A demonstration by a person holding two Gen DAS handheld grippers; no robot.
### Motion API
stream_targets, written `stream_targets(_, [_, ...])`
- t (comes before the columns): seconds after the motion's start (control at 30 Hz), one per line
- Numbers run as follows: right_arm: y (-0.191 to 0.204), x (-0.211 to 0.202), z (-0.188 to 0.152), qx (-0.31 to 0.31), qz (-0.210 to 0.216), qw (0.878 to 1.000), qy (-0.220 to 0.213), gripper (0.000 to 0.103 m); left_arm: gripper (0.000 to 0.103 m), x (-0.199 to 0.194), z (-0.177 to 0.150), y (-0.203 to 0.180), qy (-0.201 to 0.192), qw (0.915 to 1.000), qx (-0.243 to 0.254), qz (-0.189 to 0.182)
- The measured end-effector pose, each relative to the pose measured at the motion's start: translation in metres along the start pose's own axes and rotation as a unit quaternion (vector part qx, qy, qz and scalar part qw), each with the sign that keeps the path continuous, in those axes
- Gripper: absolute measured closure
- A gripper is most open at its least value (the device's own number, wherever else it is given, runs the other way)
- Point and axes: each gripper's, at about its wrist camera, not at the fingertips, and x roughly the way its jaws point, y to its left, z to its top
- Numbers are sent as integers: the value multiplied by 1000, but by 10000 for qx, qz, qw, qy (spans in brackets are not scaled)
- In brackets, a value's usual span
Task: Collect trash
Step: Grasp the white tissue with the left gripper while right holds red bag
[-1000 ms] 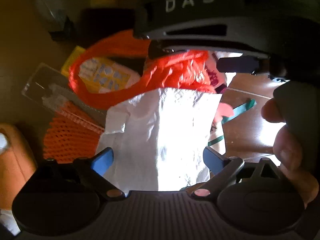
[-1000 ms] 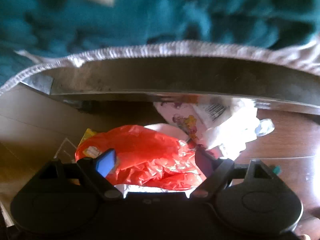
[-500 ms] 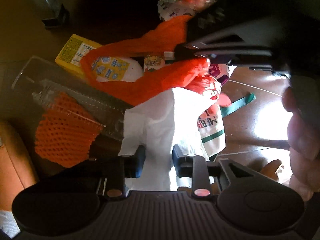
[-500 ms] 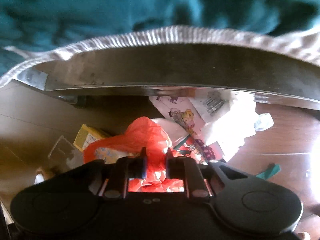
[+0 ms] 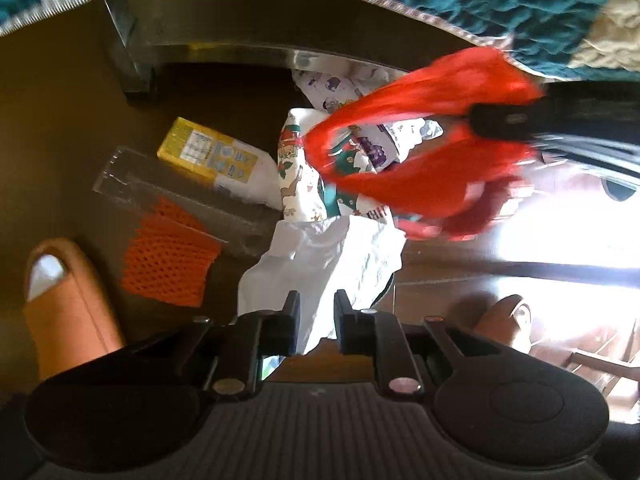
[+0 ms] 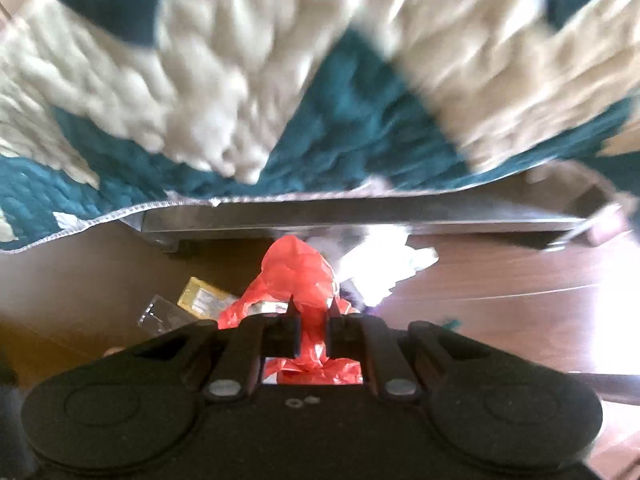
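Note:
A white paper sheet [image 5: 328, 256] hangs between the fingers of my left gripper [image 5: 317, 300]. Its jaws are closing and the pads press on the sheet's lower edge. My right gripper [image 6: 313, 312] pinches a crumpled red plastic bag [image 6: 298, 272], its jaws also closing on it. In the left wrist view the red bag [image 5: 432, 184] is stretched and blurred at the upper right, lifted above the pile by a dark blurred gripper. Both grippers point steeply down at a litter pile on the wooden floor [image 6: 500, 304].
On the floor lie a yellow carton [image 5: 208, 154], a clear plastic package [image 5: 160, 192], an orange mesh net [image 5: 168, 264] and printed wrappers [image 5: 304, 172]. An orange slipper [image 5: 68, 304] is at the left. A metal bed rail [image 6: 360, 212] and a teal-and-cream quilt [image 6: 240, 80] hang behind.
Both grippers went from wide open to closed, the left on the white sheet, the right on the red bag. Both then rose, pulling the bag up off the pile.

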Motion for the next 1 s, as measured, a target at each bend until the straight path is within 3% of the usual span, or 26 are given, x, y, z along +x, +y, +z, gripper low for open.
stream_targets(0.13, [-9, -57, -3, -163, -133, 9997, -159, 94, 84, -2, -7, -6, -28, 9990, 432, -87])
stream_targets(0.2, [-12, -77, -7, -239, -214, 9993, -213, 93, 70, 9, -8, -11, 8, 9986, 531, -83])
stream_targets(0.27, [-16, -86, -10, -170, -206, 9993, -251, 93, 29, 19, -10, -14, -25, 9986, 507, -111])
stream_targets(0.3, [-17, -85, -10, -79, -211, 9994, -244, 93, 24, 23, -10, -15, -85, 9986, 527, -49])
stream_targets(0.5, [-14, -59, 1, -228, -166, 9995, -165, 93, 22, 75, -3, -28, 209, 9940, 1008, 371])
stream_targets(0.6, [-19, -53, 5, -203, -101, 9997, -85, 93, 26, 103, -5, -30, 477, 9909, 1140, 533])
stream_targets(0.67, [-25, -49, 5, -139, -161, 9998, -17, 93, 50, 115, -5, -29, 569, 9899, 1160, 584])
stream_targets(0.77, [-35, -43, 6, 69, -203, 9997, 144, 93, 79, 125, -3, -24, 694, 9891, 1121, 649])
stream_targets(0.8, [-38, -42, 6, 133, -198, 9996, 165, 93, 84, 126, -3, -23, 712, 9896, 1081, 632])
stream_targets(0.87, [-39, -42, 6, 150, -239, 9995, 174, 93, 91, 122, -4, -20, 693, 9905, 1034, 576])
stream_targets(1.0, [-38, -47, 5, 117, -318, 9994, 65, 93, 95, 90, -8, -19, 530, 9919, 1038, 497])
